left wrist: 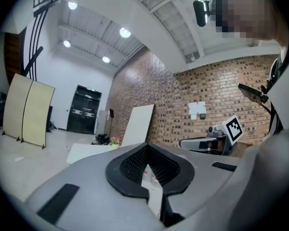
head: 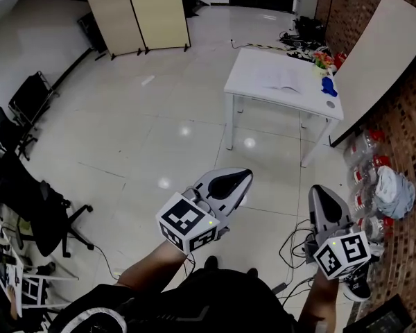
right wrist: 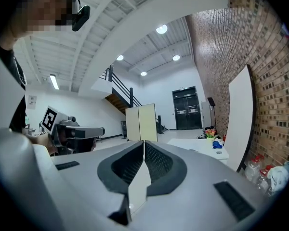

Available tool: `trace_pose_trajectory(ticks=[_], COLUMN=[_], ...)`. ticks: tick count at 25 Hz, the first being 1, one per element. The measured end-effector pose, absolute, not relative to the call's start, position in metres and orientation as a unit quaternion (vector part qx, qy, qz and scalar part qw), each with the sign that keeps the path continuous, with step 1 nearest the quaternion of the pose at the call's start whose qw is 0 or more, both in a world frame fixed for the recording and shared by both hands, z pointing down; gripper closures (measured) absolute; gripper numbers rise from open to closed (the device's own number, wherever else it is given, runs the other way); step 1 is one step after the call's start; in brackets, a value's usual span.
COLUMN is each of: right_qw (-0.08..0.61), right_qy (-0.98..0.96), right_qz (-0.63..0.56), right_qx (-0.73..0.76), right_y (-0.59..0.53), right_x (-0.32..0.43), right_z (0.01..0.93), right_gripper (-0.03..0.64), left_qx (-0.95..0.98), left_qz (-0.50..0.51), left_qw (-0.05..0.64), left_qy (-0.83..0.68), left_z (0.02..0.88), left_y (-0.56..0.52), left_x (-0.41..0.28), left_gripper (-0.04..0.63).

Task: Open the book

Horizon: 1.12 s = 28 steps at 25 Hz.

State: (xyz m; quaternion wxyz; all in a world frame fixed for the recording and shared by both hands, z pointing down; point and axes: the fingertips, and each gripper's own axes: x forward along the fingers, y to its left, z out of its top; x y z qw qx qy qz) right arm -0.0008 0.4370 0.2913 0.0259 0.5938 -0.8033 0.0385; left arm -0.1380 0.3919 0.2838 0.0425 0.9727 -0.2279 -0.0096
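A black chair [head: 28, 200] stands at the person's ten o'clock. The left gripper [head: 245, 176] points level at about twelve, its jaws together on nothing, likely just being carried. The book [head: 281, 82] lies on the white table [head: 253, 64] far off near one o'clock, well out of reach. It seems to show pale spread pages, but it is too small to be sure. The right gripper [head: 318, 189], near two o'clock, is likewise closed and empty, since nothing is yet within reach.

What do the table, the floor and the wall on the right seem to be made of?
Table: white matte top on thin white legs, perhaps laminate on painted metal.
Floor: pale glossy tile or polished stone; it mirrors the ceiling lamps.
Wall: red-brown brick, rough, with visible mortar lines.
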Motion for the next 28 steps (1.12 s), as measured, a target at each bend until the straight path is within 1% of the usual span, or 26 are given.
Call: trace_pose_trajectory(ticks=[5,28], right_qw=[0.029,0.019], right_qy=[-0.799,-0.798], right_qz=[0.03,0.024], right_qx=[0.599,0.602], right_y=[0.446,0.458], right_x=[0.009,0.019], right_z=[0.288,0.281], right_gripper=[0.615,0.615], left_qx=[0.972,0.967], left_qz=[-0.013,-0.021], left_qw=[0.041,0.029], left_qy=[-0.231,-0.254], left_z=[0.279,0.269], left_y=[0.404,0.412], left_x=[-0.13,-0.14], left_gripper=[0.594,0.594])
